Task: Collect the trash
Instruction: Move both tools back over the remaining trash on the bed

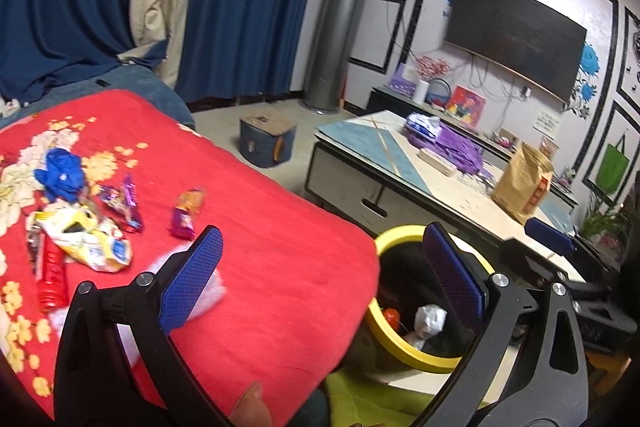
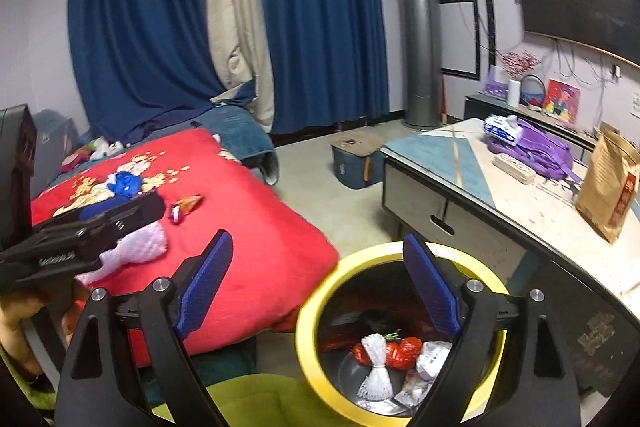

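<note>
A: Where is the trash?

B: Most lies on the red blanket (image 1: pixel 260 247): a blue glove (image 1: pixel 60 175), a yellow-white bag (image 1: pixel 88 239), a red wrapper (image 1: pixel 50 279), purple wrappers (image 1: pixel 126 203), a small orange-purple packet (image 1: pixel 186 213), and a white pad (image 2: pixel 142 243) nearest the claws.

A: And the bin?

B: The yellow-rimmed bin (image 2: pixel 320 291) stands on the floor between the blanket's edge and the bench (image 2: pixel 532 203). Inside are a red net (image 2: pixel 404 349), a white mesh sleeve (image 2: pixel 376 367) and a silver wrapper (image 2: pixel 434 357).

A: The left claw?

B: The left claw (image 1: pixel 324 277) is wide open, nothing between its blue pads. One pad sits over the blanket, the other over the bin's rim.

A: The right claw?

B: The right claw (image 2: pixel 320 285) is spread wide too, holding nothing, with the bin's mouth showing under its right-hand pad.

A: Anything on the bench?

B: A brown paper bag (image 2: pixel 608 183) and a purple bag (image 2: pixel 540 151).
</note>
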Action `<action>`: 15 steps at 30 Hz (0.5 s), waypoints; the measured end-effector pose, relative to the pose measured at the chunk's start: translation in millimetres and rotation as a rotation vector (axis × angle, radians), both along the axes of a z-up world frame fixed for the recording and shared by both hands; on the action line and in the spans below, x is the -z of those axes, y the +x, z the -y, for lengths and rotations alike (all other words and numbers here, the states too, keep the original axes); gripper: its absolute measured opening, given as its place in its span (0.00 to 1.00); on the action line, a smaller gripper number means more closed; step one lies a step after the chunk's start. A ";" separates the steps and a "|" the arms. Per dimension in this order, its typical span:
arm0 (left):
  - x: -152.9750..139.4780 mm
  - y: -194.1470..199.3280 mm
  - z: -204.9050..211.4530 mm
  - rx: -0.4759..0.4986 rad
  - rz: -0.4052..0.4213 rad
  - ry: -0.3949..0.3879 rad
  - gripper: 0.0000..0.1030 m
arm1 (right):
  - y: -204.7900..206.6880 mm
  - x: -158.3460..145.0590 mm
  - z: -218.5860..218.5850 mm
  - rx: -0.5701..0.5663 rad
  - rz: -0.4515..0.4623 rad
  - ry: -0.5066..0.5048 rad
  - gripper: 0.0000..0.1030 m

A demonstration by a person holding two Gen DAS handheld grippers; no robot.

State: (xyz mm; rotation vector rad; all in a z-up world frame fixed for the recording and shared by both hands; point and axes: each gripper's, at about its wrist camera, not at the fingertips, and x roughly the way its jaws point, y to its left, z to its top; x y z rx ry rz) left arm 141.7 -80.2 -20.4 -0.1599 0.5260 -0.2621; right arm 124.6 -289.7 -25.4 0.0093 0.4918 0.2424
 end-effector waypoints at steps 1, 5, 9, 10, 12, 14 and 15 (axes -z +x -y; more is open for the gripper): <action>-1.0 -0.2 -5.0 -0.012 0.002 -0.003 0.89 | -0.1 -0.8 -4.1 -0.008 -0.001 -0.003 0.82; -1.9 -1.0 -20.9 -0.058 0.002 -0.017 0.89 | 0.6 -0.6 -20.6 -0.041 -0.019 -0.005 0.82; -5.5 -2.1 -39.0 -0.114 0.012 -0.021 0.89 | 1.7 -2.5 -38.1 -0.077 -0.022 -0.012 0.82; -6.5 -2.9 -43.3 -0.126 0.016 -0.022 0.89 | 2.1 -4.0 -43.4 -0.088 -0.020 -0.012 0.82; -8.7 -3.9 -49.9 -0.147 0.024 -0.018 0.89 | 2.6 -5.7 -52.4 -0.111 -0.017 -0.013 0.82; -11.2 -5.3 -55.8 -0.166 0.034 -0.014 0.89 | 2.9 -6.5 -63.2 -0.132 -0.015 -0.019 0.83; -12.0 -6.0 -59.0 -0.173 0.037 -0.014 0.89 | 3.2 -6.9 -68.1 -0.144 -0.017 -0.018 0.83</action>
